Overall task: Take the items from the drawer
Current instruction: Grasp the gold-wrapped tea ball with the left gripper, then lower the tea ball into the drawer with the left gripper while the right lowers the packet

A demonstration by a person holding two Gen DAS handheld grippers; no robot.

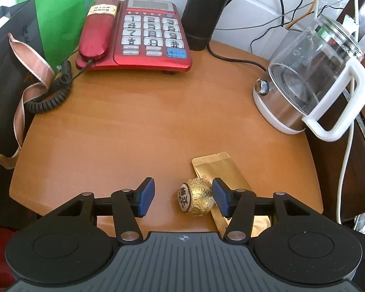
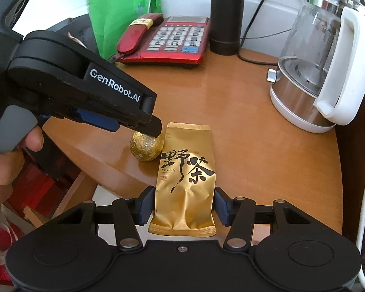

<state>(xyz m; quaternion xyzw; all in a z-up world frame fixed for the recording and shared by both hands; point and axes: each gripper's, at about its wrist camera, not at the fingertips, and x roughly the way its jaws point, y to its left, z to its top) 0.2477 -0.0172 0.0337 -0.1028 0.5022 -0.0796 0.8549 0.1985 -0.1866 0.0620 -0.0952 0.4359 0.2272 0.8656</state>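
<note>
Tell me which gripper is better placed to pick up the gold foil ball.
Left. The open left gripper straddles the gold foil ball on the table, while the right gripper is occupied, closed on the tea packet.

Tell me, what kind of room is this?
Probably a home or a small office corner, though I can't be sure. A red telephone sits on a wooden table, next to a glass electric kettle and a gold tea packet. It looks like a tea-making spot.
</note>
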